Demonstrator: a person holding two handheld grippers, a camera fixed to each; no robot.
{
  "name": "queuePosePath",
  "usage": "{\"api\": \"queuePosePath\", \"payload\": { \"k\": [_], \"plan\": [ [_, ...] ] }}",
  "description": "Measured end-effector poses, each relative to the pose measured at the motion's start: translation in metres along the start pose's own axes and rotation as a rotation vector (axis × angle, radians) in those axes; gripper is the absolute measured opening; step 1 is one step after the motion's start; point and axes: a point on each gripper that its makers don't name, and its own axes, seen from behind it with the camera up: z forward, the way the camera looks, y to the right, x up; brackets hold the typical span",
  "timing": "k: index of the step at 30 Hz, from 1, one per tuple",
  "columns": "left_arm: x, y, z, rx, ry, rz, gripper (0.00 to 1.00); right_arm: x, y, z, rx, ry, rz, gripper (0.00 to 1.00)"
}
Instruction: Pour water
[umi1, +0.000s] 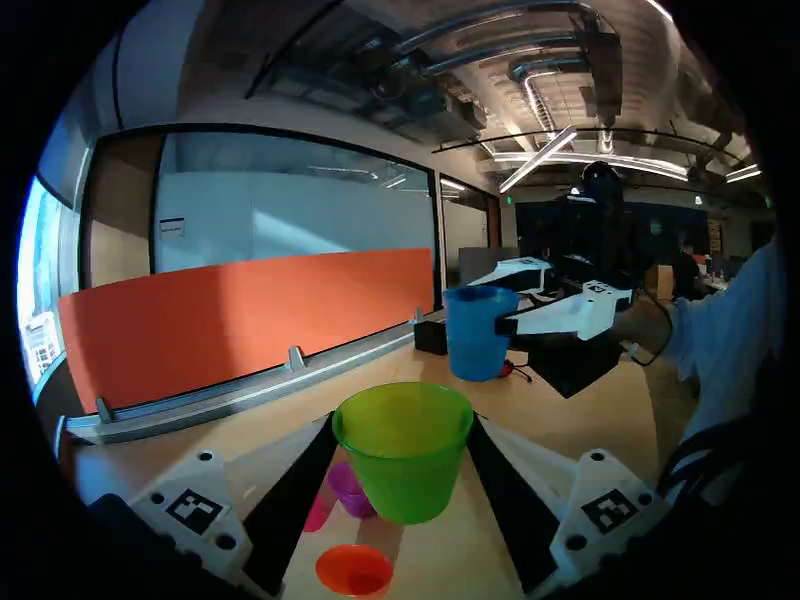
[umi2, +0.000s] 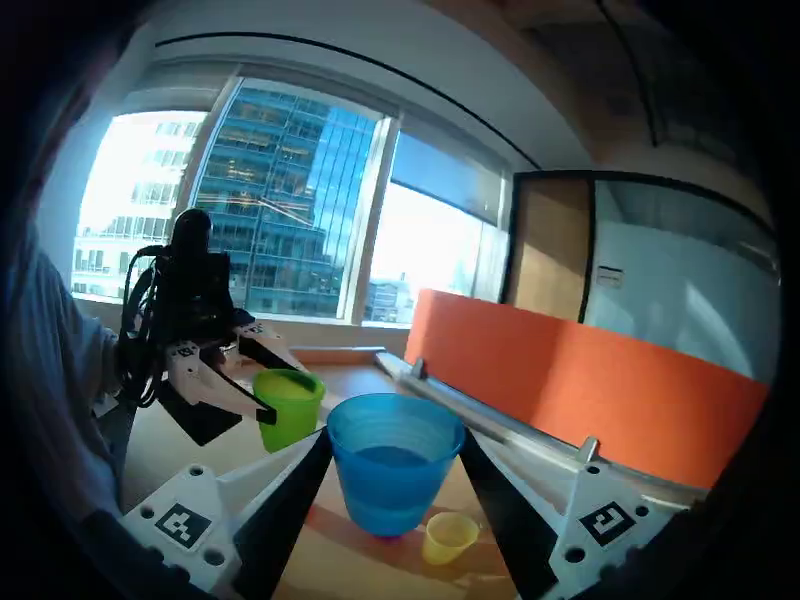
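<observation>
My left gripper (umi1: 403, 470) is shut on a green cup (umi1: 405, 460), held upright above the wooden table (umi1: 610, 420). My right gripper (umi2: 395, 480) is shut on a blue cup (umi2: 393, 475) with water in it, also upright. In the left gripper view the blue cup (umi1: 475, 332) hangs farther off in the right gripper (umi1: 500, 325), to the right and beyond the green one. In the right gripper view the green cup (umi2: 287, 407) sits in the left gripper (umi2: 270, 405) at the left, a person's sleeve (umi2: 55, 400) beside it.
Small cups stand on the table below: orange (umi1: 354, 570), purple (umi1: 350, 488), pink (umi1: 318, 512) and yellow (umi2: 448, 537). An orange divider panel (umi1: 250, 310) on a metal rail (umi1: 250, 385) runs along the table's far edge. Large windows (umi2: 270, 210) lie beyond.
</observation>
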Motion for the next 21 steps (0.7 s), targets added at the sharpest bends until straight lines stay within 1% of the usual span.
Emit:
{"api": "queuePosePath", "payload": {
  "k": [13,21],
  "plan": [
    [-0.01,0.013,0.005,-0.033,-0.023,0.013,0.89,0.019,0.01,0.011,0.002,0.003,-0.164,0.93],
    [-0.014,0.018,0.008,-0.048,-0.03,0.019,0.89,0.034,0.021,0.015,-0.019,0.017,-0.291,0.92]
  ]
}}
